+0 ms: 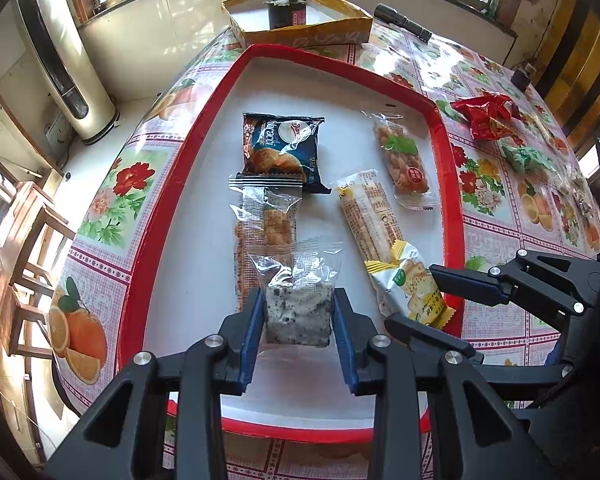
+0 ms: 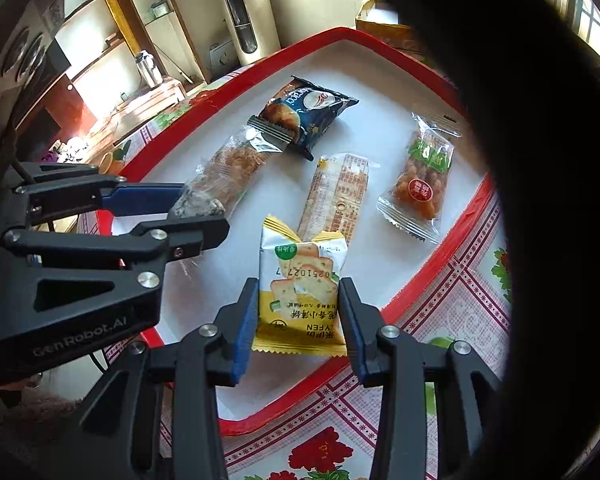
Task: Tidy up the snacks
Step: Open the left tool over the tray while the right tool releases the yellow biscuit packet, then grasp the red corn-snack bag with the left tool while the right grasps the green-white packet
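Observation:
In the left wrist view my left gripper [image 1: 298,294] is shut on a clear-wrapped white snack with black specks [image 1: 298,320], low over the near end of the red-rimmed white tray [image 1: 452,200]. In the right wrist view my right gripper [image 2: 299,282] is shut on a yellow cracker packet [image 2: 304,312] above the tray's near right corner. The two grippers are side by side. The tray also holds a dark blue packet [image 1: 282,148], a long clear-wrapped brown bar [image 1: 266,224], a long yellow-and-white packet [image 1: 370,220] and a clear packet of orange-brown pieces [image 1: 404,160].
On the flowered tablecloth to the right of the tray lie a red packet [image 1: 488,116], a green packet [image 1: 524,158] and more small wrappers. A cardboard box [image 1: 300,32] and a black torch [image 1: 402,22] sit behind the tray. A dark blurred shape [image 2: 540,160] hides the right wrist view's right side.

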`<state>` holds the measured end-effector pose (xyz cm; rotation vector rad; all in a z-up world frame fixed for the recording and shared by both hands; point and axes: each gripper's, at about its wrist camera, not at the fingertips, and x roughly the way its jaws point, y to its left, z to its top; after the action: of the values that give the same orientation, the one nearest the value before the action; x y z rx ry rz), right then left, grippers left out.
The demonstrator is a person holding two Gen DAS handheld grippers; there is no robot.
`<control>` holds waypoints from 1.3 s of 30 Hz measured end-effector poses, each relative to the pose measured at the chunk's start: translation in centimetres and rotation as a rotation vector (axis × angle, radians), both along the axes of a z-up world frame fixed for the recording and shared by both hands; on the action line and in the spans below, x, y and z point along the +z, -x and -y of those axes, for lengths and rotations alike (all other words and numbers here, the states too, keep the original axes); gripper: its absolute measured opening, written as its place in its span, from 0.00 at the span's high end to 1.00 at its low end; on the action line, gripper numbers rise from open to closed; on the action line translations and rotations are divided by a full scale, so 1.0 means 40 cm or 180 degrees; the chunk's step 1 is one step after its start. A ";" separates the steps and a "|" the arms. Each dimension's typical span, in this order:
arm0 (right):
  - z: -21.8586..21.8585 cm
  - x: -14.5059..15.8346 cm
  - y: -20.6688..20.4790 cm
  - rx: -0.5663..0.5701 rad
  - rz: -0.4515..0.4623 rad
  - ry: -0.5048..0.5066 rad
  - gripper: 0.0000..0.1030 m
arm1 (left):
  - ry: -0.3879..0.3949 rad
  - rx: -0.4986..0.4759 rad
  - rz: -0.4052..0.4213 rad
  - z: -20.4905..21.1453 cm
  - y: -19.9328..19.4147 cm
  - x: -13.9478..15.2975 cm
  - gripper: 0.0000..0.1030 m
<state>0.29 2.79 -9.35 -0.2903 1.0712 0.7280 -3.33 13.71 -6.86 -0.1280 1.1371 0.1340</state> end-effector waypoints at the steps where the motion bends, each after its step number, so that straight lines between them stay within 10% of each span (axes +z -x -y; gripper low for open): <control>1: 0.002 0.001 0.001 0.0003 0.0006 -0.0001 0.60 | -0.0005 -0.0001 0.0004 0.001 0.000 0.002 0.66; 14: 0.095 0.067 0.000 -0.0148 0.0168 -0.0147 0.54 | -0.0045 0.0002 0.0173 0.050 -0.033 0.063 0.57; 28: 0.647 0.039 -0.216 -0.1921 -0.0139 -0.0573 0.51 | 0.0070 -0.0350 0.0024 0.299 -0.272 0.072 0.57; 39: 0.698 0.051 -0.432 -0.1501 0.0130 -0.0315 0.46 | 0.0403 0.0068 -0.0215 0.377 -0.562 0.047 0.57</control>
<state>17.58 -25.13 -7.33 0.0357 1.0107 0.3477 19.16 -1.36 -5.00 -0.2497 1.2119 0.0856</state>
